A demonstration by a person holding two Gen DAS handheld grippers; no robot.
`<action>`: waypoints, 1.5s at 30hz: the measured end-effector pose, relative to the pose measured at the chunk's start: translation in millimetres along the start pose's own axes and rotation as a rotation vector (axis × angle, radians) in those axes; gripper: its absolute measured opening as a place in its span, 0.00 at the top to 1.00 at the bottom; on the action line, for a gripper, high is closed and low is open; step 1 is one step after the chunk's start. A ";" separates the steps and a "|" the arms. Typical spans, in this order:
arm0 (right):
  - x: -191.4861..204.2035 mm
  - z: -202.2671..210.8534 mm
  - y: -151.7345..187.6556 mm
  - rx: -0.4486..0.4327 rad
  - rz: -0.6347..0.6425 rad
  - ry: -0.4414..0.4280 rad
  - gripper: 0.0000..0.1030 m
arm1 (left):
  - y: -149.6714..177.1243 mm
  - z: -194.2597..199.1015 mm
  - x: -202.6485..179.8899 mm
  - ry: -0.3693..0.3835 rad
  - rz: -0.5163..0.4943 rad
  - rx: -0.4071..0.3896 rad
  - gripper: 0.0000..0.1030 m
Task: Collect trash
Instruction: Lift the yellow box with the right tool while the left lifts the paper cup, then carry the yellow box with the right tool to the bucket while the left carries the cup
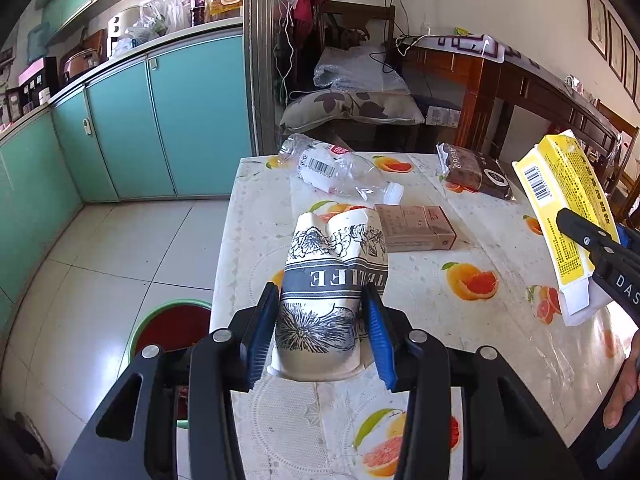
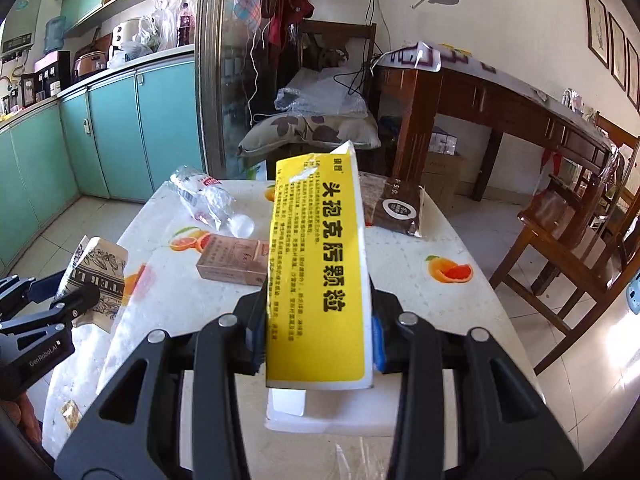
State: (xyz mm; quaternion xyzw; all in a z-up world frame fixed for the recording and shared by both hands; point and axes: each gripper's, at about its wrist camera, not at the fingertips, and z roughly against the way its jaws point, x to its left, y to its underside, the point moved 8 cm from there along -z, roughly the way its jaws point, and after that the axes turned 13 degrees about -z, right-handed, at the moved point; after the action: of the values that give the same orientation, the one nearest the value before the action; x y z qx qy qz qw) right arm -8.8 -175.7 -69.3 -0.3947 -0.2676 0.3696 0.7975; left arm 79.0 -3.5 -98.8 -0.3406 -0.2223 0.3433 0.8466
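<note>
Clamping a crushed paper cup (image 1: 334, 280) above the desk (image 1: 460, 320), the left tool (image 1: 324, 340) squeezes its soft, light walls; the right tool (image 2: 318, 340) pinches a stiff yellow box (image 2: 316, 276), lifted clear and easily dented, best held mid-body.

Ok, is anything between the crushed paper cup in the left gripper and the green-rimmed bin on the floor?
Nothing visible. The crushed floral paper cup is clamped in the left gripper above the table edge, and the green-rimmed bin with the red inside sits open on the floor beside it.
</note>
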 end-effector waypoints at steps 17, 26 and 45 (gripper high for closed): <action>115.0 30.1 -22.4 -0.145 0.050 -0.096 0.64 | 9.6 27.0 86.0 -0.102 0.044 -0.039 0.61; 150.9 30.4 -17.0 -0.182 0.072 -0.091 0.64 | 0.0 37.9 116.6 -0.132 0.049 -0.084 0.61; 276.2 -22.2 59.0 0.086 0.220 -0.282 0.74 | 98.7 -50.8 234.5 -0.209 0.212 0.159 0.60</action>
State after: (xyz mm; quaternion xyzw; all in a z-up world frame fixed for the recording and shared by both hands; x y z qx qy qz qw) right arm 145.9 60.3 -92.9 -0.3313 -0.3161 0.5174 0.7230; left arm 223.7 199.4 -171.3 -0.2565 -0.2441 0.4807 0.8022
